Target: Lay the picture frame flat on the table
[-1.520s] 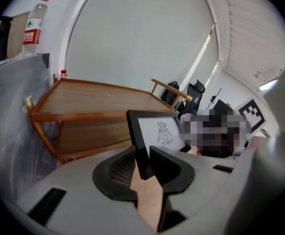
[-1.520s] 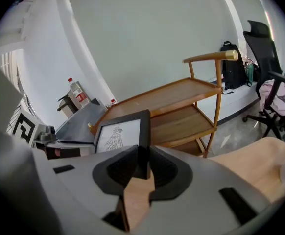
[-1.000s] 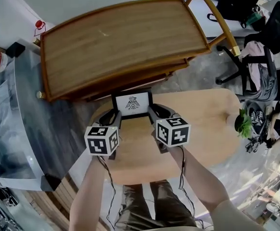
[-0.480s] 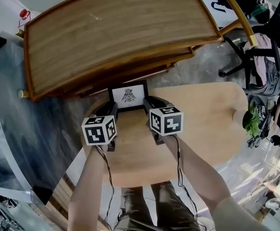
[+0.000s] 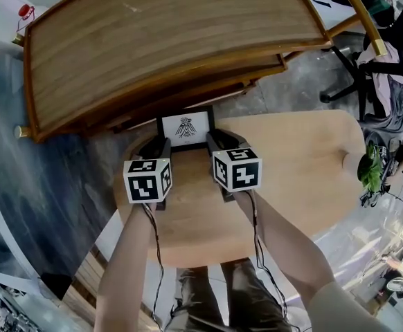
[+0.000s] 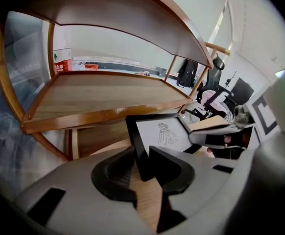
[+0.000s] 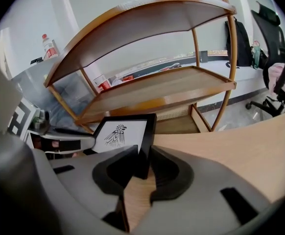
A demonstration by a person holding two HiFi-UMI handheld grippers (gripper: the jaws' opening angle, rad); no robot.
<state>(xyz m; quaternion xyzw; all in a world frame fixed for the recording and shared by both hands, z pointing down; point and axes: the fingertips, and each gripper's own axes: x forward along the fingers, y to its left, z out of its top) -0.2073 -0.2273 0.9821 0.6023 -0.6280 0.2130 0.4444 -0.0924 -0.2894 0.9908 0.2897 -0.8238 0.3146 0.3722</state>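
Observation:
A black picture frame (image 5: 185, 127) with a white bird drawing stands upright, leaning slightly back, at the far edge of the round wooden table (image 5: 291, 171). My left gripper (image 5: 158, 148) is shut on the frame's left side and my right gripper (image 5: 212, 142) on its right side. In the left gripper view the frame (image 6: 164, 133) has its left edge pinched between the dark fingers of that gripper (image 6: 142, 159). The right gripper view shows the frame (image 7: 120, 133) with its right edge held in that gripper (image 7: 143, 160). The frame's bottom edge is hidden behind the grippers.
A curved wooden shelf unit (image 5: 167, 40) stands just behind the table, close to the frame. A small potted plant (image 5: 368, 171) sits at the table's right edge. Office chairs (image 5: 385, 68) stand on the floor at the right. A glass surface (image 5: 21, 185) lies to the left.
Both grippers have drawn in from beside the frame onto its two side edges. The frame still stands upright; the head view has shifted a little.

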